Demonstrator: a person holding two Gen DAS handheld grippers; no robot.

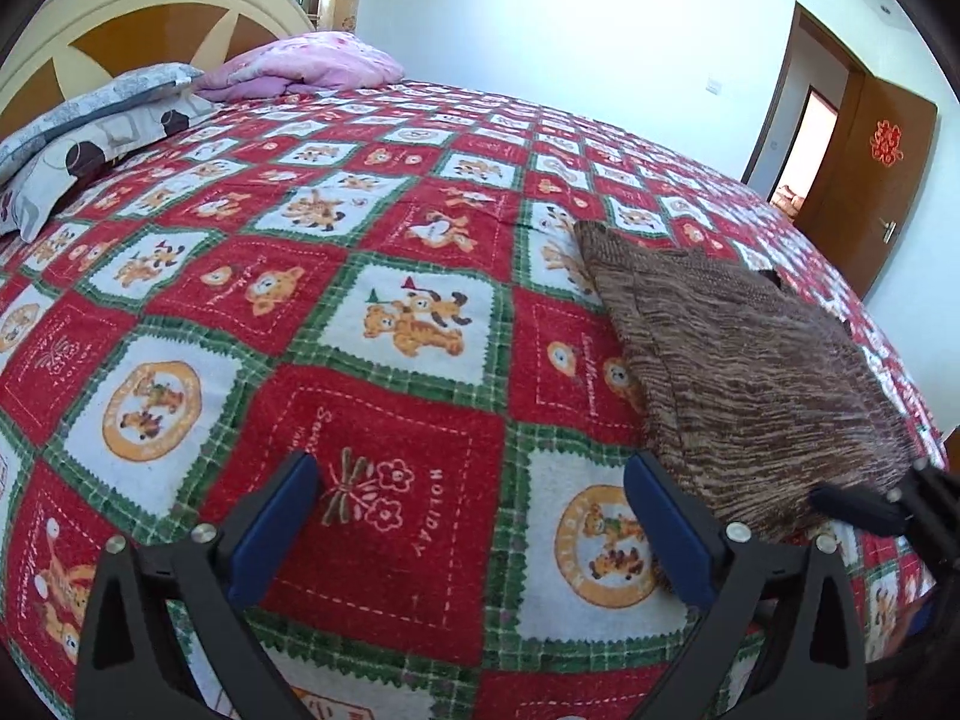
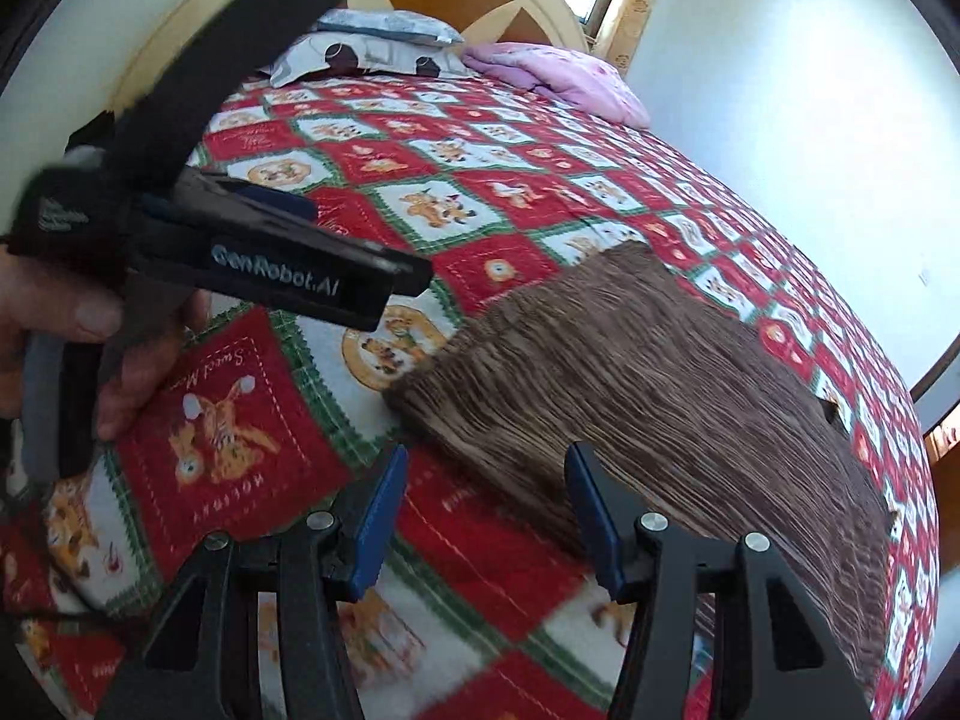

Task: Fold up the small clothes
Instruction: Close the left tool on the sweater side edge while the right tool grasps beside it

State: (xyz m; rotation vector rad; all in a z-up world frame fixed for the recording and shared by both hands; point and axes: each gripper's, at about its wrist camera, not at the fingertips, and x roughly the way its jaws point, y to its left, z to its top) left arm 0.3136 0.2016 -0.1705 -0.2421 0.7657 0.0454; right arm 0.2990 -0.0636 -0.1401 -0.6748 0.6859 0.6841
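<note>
A brown knitted garment (image 1: 744, 360) lies folded flat on the bed; it also shows in the right wrist view (image 2: 648, 384). My left gripper (image 1: 474, 474) is open and empty, low over the blanket just left of the garment's near edge. My right gripper (image 2: 486, 462) is open and empty, its right finger over the garment's near edge. The left gripper's body shows in the right wrist view (image 2: 270, 264), held by a hand at the left. A tip of the right gripper (image 1: 864, 504) shows at the right edge of the left wrist view.
The bed is covered by a red, white and green patchwork blanket (image 1: 384, 276). Grey patterned pillows (image 1: 90, 120) and a pink quilt (image 1: 306, 66) lie by the headboard (image 1: 150, 12). A brown door (image 1: 864, 180) stands open at the far right.
</note>
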